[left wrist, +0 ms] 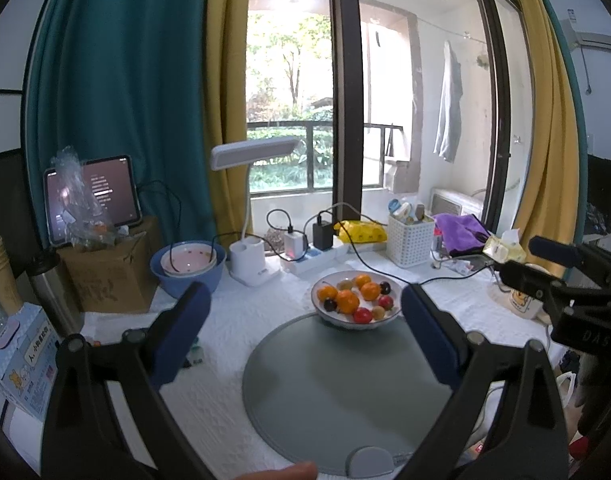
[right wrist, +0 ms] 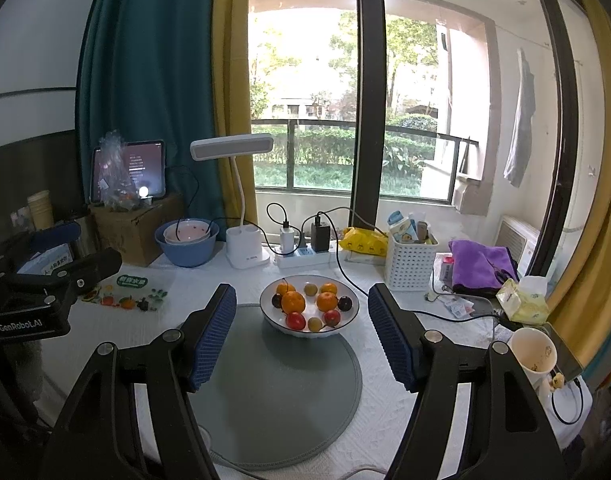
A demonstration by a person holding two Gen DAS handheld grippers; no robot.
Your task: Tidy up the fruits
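Observation:
A white bowl [left wrist: 391,317] [right wrist: 347,322] stands at the far edge of a round grey mat [left wrist: 325,392] [right wrist: 281,392]. It holds several small fruits: oranges [left wrist: 347,301] [right wrist: 293,301], red ones [left wrist: 362,315] [right wrist: 295,321], dark plums [left wrist: 329,304] [right wrist: 344,303] and pale yellow ones [left wrist: 378,313] [right wrist: 310,289]. My left gripper [left wrist: 303,300] hangs open short of the bowl, nothing between its blue pads. My right gripper [right wrist: 301,300] is open too, its pads either side of the bowl in view but nearer the camera. Each gripper shows at the edge of the other's view.
At the back stand a blue bowl [right wrist: 185,254] with a pink dish inside, a white desk lamp [right wrist: 245,248], a power strip [right wrist: 305,256], a white basket [right wrist: 409,266] and a purple cloth [right wrist: 481,266]. A mug [right wrist: 533,354] sits at the right, a fruit-picture sheet [right wrist: 125,294] at the left.

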